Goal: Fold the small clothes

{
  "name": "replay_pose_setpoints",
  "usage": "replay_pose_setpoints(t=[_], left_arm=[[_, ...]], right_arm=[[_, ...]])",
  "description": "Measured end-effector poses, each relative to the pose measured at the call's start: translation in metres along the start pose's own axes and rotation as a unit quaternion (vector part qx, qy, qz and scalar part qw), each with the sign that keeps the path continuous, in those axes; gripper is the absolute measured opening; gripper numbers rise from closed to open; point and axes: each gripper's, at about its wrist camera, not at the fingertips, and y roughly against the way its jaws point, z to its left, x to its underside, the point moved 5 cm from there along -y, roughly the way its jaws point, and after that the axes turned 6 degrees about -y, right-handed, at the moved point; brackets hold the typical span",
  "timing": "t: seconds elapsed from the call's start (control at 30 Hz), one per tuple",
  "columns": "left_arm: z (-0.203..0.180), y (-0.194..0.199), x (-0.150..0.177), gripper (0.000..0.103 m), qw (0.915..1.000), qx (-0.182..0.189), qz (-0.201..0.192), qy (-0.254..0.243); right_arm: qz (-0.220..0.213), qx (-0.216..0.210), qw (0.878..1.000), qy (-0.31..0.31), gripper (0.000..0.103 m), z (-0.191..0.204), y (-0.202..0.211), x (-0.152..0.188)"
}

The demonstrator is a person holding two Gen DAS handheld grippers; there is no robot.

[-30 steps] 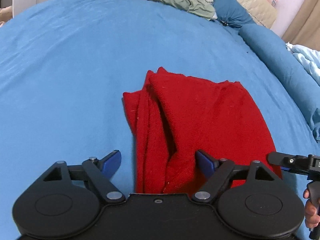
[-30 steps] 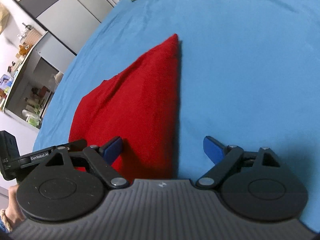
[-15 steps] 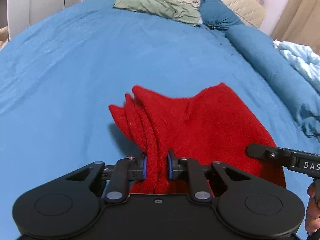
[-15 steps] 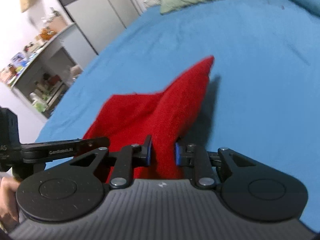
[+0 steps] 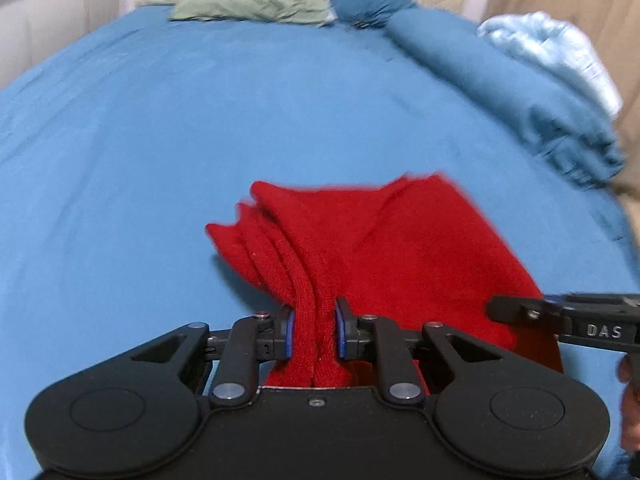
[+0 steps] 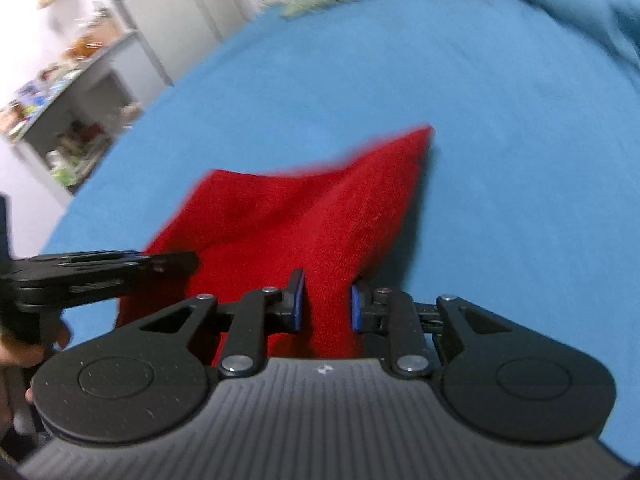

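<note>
From the left wrist camera: a second ago the left gripper [image 5: 313, 330] stood wide open over the near edge of the red cloth [image 5: 384, 248], which lay flat on the blue bed sheet [image 5: 160, 140]. Half a second ago it had clamped, and now it remains clenched on a bunched stack of layers at the cloth's near left corner. The far edge of the cloth has risen off the sheet and looks blurred, so the cloth is being lifted or carried forward. That suggests the next fold is under way, with the near edge brought toward the far one. The cloth is a thick, fuzzy red piece, already doubled: several rolled edges show along its left side. The right gripper's arm [image 5: 568, 320] reaches in at the far right, beside the cloth's near right corner.

From the right wrist camera: the right gripper [image 6: 326, 304] went the same way, open a second ago and now clenched on the cloth's [image 6: 304, 220] near right corner. The cloth rises from the pads to a pointed far corner on the right, with the blue sheet [image 6: 500, 120] behind it. The left gripper's arm [image 6: 100, 272] shows at the left, holding the other corner. Both corners are gripped and level enough for an even fold, as far as I can judge.
</note>
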Motion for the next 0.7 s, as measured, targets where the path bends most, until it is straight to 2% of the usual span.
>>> replay_pose_setpoints(t=[0.03, 0.07, 0.13, 0.17, 0.2, 0.23, 0.27, 0.3, 0.33, 0.47, 0.57, 0.7], left_arm=[[0.000, -0.002, 0.004, 0.025, 1.0000, -0.002, -0.002, -0.001], [0.001, -0.002, 0.008, 0.032, 1.0000, -0.006, -0.003, -0.001], [0.005, 0.003, 0.009, 0.041, 0.9998, -0.019, -0.004, -0.002], [0.006, 0.007, 0.005, 0.051, 0.9996, -0.028, -0.010, -0.002], [0.010, 0.014, 0.006, 0.058, 0.9991, -0.037, -0.019, -0.003], [0.014, 0.019, 0.006, 0.071, 0.9985, -0.047, -0.027, -0.004], [0.016, 0.023, 0.007, 0.078, 0.9979, -0.057, -0.032, -0.004], [0.020, 0.024, 0.009, 0.078, 0.9975, -0.062, -0.033, -0.002], [0.024, 0.022, 0.012, 0.078, 0.9974, -0.066, -0.027, -0.001], [0.033, -0.004, 0.028, 0.081, 0.9971, -0.075, 0.009, 0.009], [0.036, -0.010, 0.031, 0.082, 0.9970, -0.075, 0.013, 0.018], [0.033, 0.015, 0.024, 0.080, 0.9962, -0.086, 0.000, 0.015]], right_arm=[[0.004, 0.003, 1.000, -0.009, 0.039, -0.010, -0.004, 0.008], [0.001, -0.001, 1.000, -0.019, 0.042, -0.018, -0.006, 0.014], [-0.008, -0.012, 0.999, -0.038, 0.048, -0.025, -0.005, 0.017], [-0.010, -0.011, 0.999, -0.044, 0.058, -0.024, -0.002, 0.016], [-0.013, -0.008, 0.999, -0.041, 0.073, -0.022, 0.002, 0.014], [-0.021, -0.002, 0.999, -0.032, 0.081, -0.019, 0.007, 0.013], [-0.032, 0.008, 0.999, -0.018, 0.093, -0.018, 0.014, 0.013], [-0.045, 0.024, 0.999, -0.001, 0.098, -0.016, 0.019, 0.011], [-0.048, 0.038, 0.998, 0.012, 0.098, -0.016, 0.020, 0.011], [-0.020, 0.080, 0.996, 0.021, 0.099, -0.033, -0.001, 0.016], [-0.011, 0.079, 0.997, -0.003, 0.103, -0.047, -0.013, 0.023], [-0.023, 0.073, 0.997, 0.004, 0.103, -0.044, 0.001, 0.018]])
